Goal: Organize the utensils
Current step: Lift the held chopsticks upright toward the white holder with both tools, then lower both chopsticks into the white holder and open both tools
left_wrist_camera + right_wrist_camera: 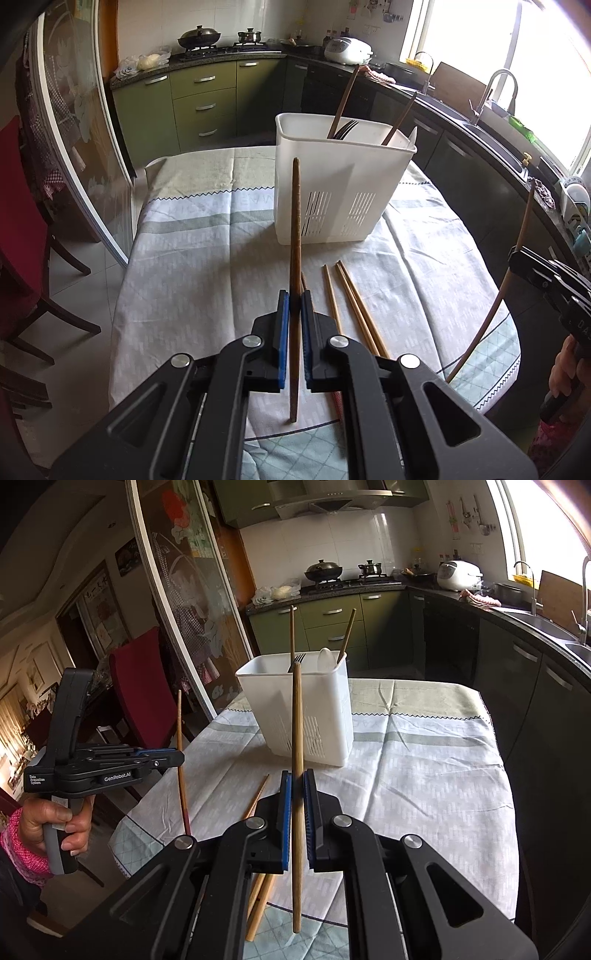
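In the left wrist view my left gripper (294, 301) is shut on a dark brown chopstick (295, 221) that stands nearly upright in front of the white utensil holder (332, 206). The holder contains two chopsticks (341, 103), forks (345, 129) and, in the right wrist view, a white spoon (325, 659). My right gripper (297, 781) is shut on a light bamboo chopstick (296, 720), also upright, short of the holder (273, 709). Several loose chopsticks (354, 306) lie on the tablecloth between the grippers. Each gripper shows in the other's view: right (517, 258), left (181, 757).
The table wears a pale patterned cloth (207, 280) with a rounded near edge. A red-backed chair (140, 686) and a glass sliding door (74, 147) stand to the left. Dark counters with a sink and tap (495, 96) run along the right.
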`<state>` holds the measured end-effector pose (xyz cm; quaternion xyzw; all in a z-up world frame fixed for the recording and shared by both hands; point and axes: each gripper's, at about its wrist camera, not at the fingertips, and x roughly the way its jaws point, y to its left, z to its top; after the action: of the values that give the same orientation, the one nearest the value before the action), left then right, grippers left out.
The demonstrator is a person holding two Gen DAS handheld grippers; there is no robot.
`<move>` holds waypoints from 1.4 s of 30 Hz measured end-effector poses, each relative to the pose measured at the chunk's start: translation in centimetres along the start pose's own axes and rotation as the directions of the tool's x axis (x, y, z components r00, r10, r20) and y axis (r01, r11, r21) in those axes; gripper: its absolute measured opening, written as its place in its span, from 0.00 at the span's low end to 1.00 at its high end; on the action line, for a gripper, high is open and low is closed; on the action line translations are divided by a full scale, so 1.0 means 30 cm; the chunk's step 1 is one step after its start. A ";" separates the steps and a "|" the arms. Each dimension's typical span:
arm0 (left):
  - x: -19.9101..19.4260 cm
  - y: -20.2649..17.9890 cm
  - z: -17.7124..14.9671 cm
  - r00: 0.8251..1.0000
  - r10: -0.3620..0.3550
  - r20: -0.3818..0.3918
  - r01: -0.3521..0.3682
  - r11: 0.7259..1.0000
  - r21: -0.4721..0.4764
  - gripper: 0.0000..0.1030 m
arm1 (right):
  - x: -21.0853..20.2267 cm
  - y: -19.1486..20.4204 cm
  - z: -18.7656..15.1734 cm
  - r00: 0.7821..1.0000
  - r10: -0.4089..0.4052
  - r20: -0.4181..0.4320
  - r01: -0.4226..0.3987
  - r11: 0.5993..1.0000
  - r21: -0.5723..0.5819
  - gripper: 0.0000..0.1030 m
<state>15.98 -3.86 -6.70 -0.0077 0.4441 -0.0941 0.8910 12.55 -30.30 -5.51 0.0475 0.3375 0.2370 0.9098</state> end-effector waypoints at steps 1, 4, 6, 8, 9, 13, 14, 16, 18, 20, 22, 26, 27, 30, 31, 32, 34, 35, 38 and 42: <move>-0.009 -0.003 0.002 1.000 0.001 0.009 -0.001 1.000 0.002 0.06 | 0.002 -0.006 0.000 1.000 -0.001 0.004 0.001 1.000 0.005 0.07; -0.025 -0.007 0.009 1.000 -0.003 0.022 0.003 1.000 0.004 0.06 | 0.017 -0.017 0.000 1.000 -0.008 0.011 0.008 1.000 0.012 0.07; -0.027 -0.009 0.012 1.000 -0.001 0.025 0.001 1.000 0.008 0.06 | 0.022 -0.022 0.000 1.000 -0.009 0.025 0.008 1.000 0.017 0.07; -0.028 -0.014 0.012 1.000 0.000 0.024 0.000 1.000 0.012 0.06 | 0.025 -0.024 -0.002 0.999 -0.019 0.045 0.019 1.000 0.014 0.07; -0.028 -0.014 0.012 1.000 -0.001 0.024 0.001 1.000 0.012 0.06 | 0.025 -0.024 -0.003 0.998 -0.023 0.055 0.022 1.000 0.010 0.07; -0.032 -0.015 0.012 1.000 -0.005 0.028 0.005 1.000 0.013 0.06 | 0.017 -0.030 -0.020 0.992 -0.053 0.111 0.054 0.999 -0.005 0.07; -0.034 -0.017 0.013 1.000 -0.007 0.030 0.006 1.000 0.015 0.06 | 0.014 -0.034 -0.026 0.991 -0.053 0.121 0.054 0.999 -0.002 0.07; -0.043 -0.020 0.017 0.999 -0.008 0.036 0.008 1.000 0.020 0.06 | 0.007 -0.037 -0.030 0.990 -0.045 0.134 0.046 0.999 0.000 0.07; -0.056 -0.027 0.025 0.999 -0.008 0.046 0.007 1.000 0.027 0.06 | -0.007 -0.032 -0.023 0.987 -0.042 0.155 0.043 0.999 -0.004 0.07; -0.070 -0.034 0.034 0.998 -0.012 0.056 0.010 0.999 0.031 0.06 | -0.022 -0.025 -0.008 0.984 -0.033 0.172 0.035 0.999 -0.011 0.07; -0.084 -0.040 0.046 0.998 -0.012 0.069 0.010 0.999 0.035 0.06 | -0.036 -0.013 0.013 0.981 -0.021 0.192 0.025 1.000 -0.018 0.07; -0.122 -0.059 0.071 0.995 -0.015 0.096 0.010 0.999 0.048 0.06 | -0.056 0.013 0.062 0.974 -0.002 0.226 0.011 0.999 -0.038 0.07; -0.134 -0.063 0.081 0.994 -0.016 0.104 0.011 0.999 0.050 0.06 | -0.058 0.021 0.079 0.972 0.002 0.235 0.008 0.999 -0.043 0.07; -0.171 -0.071 0.117 0.991 -0.026 0.128 0.019 0.998 0.054 0.06 | -0.064 0.040 0.136 0.966 0.015 0.257 0.000 0.998 -0.059 0.07; -0.187 -0.076 0.133 0.990 -0.029 0.138 0.021 0.998 0.056 0.06 | -0.067 0.049 0.160 0.963 0.022 0.268 -0.005 0.998 -0.063 0.07; -0.204 -0.081 0.150 0.988 -0.029 0.152 0.021 0.998 0.059 0.06 | -0.070 0.057 0.184 0.960 0.028 0.279 -0.009 0.998 -0.069 0.07; -0.241 -0.090 0.189 0.982 -0.029 0.184 0.017 0.998 0.064 0.06 | -0.080 0.073 0.239 0.952 0.042 0.305 -0.020 0.997 -0.077 0.07; -0.260 -0.094 0.212 0.979 -0.031 0.199 0.018 0.998 0.067 0.06 | -0.084 0.080 0.267 0.947 0.049 0.317 -0.025 0.996 -0.080 0.07; -0.312 -0.101 0.294 0.969 -0.043 0.242 0.027 0.997 0.071 0.06 | -0.095 0.101 0.364 0.928 0.068 0.366 -0.039 0.996 -0.085 0.07; -0.368 -0.120 0.416 0.943 -0.050 0.328 0.025 0.996 0.082 0.06 | -0.093 0.121 0.490 0.893 0.071 0.445 -0.034 0.995 -0.090 0.07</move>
<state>18.82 -6.35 9.93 0.0022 0.2849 -0.1253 0.9503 18.61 -27.30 8.31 0.0736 0.1080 0.2576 0.9574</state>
